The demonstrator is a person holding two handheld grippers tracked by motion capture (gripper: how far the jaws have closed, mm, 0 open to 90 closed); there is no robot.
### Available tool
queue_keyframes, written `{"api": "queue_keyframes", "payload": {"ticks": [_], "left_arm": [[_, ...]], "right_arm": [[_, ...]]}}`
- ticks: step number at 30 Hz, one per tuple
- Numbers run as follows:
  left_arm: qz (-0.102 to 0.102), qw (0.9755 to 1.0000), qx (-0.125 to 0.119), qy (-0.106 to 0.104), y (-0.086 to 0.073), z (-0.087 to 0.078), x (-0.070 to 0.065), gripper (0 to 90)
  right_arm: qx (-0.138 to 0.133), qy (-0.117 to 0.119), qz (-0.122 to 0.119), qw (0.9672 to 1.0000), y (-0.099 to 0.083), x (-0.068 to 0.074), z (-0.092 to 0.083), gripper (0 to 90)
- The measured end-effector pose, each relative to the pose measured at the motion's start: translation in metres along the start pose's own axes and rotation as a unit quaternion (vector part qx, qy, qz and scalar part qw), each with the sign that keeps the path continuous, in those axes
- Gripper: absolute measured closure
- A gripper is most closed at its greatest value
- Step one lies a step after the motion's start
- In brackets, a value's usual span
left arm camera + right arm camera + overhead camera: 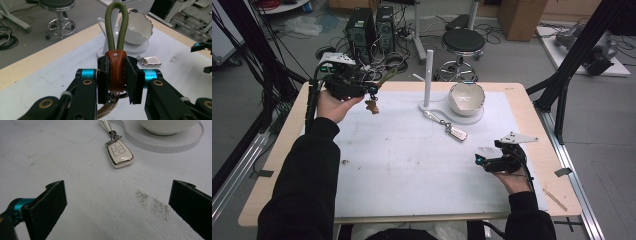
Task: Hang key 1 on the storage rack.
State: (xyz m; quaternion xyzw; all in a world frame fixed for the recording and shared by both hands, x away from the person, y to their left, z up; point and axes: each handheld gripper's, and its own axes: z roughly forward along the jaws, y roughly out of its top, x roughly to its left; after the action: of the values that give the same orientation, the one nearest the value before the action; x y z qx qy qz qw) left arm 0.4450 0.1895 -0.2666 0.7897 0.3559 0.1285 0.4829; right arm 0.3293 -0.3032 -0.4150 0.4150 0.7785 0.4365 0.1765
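My left gripper hangs above the table's far left, shut on a keychain: a brown leather tab with an olive cord loop rising from it and a small brown charm dangling below. A silver car key fob with a metal strap lies on the white mat near the stand's base; the right gripper view shows the fob ahead. My right gripper rests low at the right, open, with nothing between its jaws.
A white stand with an upright post and a round base holds a white bowl at the far middle. A dark smudge marks the mat. A stool and computer towers stand on the floor beyond the table.
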Motion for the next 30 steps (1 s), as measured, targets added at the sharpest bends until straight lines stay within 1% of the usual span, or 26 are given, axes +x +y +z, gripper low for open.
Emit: {"api": "queue_keyframes", "payload": {"ticks": [1,3,5,6,7,9,12,14,16,18,20,22,25,28,30], "left_arm": [[-0.002,1.0000,0.000,0.000,0.001,0.002,0.000,73.6],[0.001,1.0000,0.004,0.003,0.003,0.004,0.002,73.5],[-0.002,1.0000,0.005,0.004,0.006,0.008,0.004,73.5],[-0.003,1.0000,0.001,0.005,0.006,0.009,0.004,73.5],[-0.008,1.0000,0.000,0.002,0.007,0.011,0.005,73.5],[-0.009,0.9999,0.006,0.001,0.009,0.017,0.006,73.5],[-0.006,0.9999,0.015,0.001,0.013,0.028,0.006,73.5],[-0.006,0.9998,0.017,0.000,0.016,0.034,0.006,73.5],[-0.005,0.9998,0.021,0.003,0.019,0.039,0.007,73.5],[-0.007,0.9997,0.021,0.007,0.020,0.044,0.009,73.5],[-0.014,0.9997,0.020,0.009,0.020,0.047,0.014,73.5],[-0.019,0.9994,0.022,0.015,0.020,0.051,0.019,73.5],[-0.029,0.9991,0.028,0.013,0.018,0.058,0.026,73.5],[-0.027,0.9988,0.038,0.018,0.019,0.065,0.028,73.5],[-0.029,0.9988,0.036,0.016,0.018,0.069,0.028,73.4]], "right_arm": [[-0.001,0.000,0.000,1.0000,0.000,0.000,0.000,0.6],[-0.002,0.000,0.000,1.0000,0.000,0.000,-0.001,0.6],[-0.002,-0.001,-0.001,1.0000,0.000,0.000,-0.001,0.6],[-0.002,-0.001,0.000,1.0000,0.000,0.000,-0.001,0.6],[-0.001,-0.001,0.001,1.0000,0.000,0.001,-0.001,0.6],[0.000,-0.001,0.001,1.0000,0.000,0.001,0.000,0.6],[0.000,-0.002,0.000,1.0000,0.000,0.000,0.000,0.6],[0.001,-0.002,0.000,1.0000,0.000,0.000,0.000,0.6],[0.000,-0.002,0.001,1.0000,0.000,0.000,0.000,0.6],[0.000,-0.002,0.002,1.0000,0.000,0.000,0.000,0.6],[0.000,-0.001,0.001,1.0000,0.000,0.000,0.000,0.7],[0.000,-0.001,0.001,1.0000,0.000,0.000,0.000,0.6],[0.000,0.000,0.002,1.0000,0.000,0.000,-0.001,0.6],[0.000,0.000,0.001,1.0000,0.000,0.001,-0.001,0.7],[0.000,-0.001,0.001,1.0000,0.000,0.000,0.000,0.6]]}}
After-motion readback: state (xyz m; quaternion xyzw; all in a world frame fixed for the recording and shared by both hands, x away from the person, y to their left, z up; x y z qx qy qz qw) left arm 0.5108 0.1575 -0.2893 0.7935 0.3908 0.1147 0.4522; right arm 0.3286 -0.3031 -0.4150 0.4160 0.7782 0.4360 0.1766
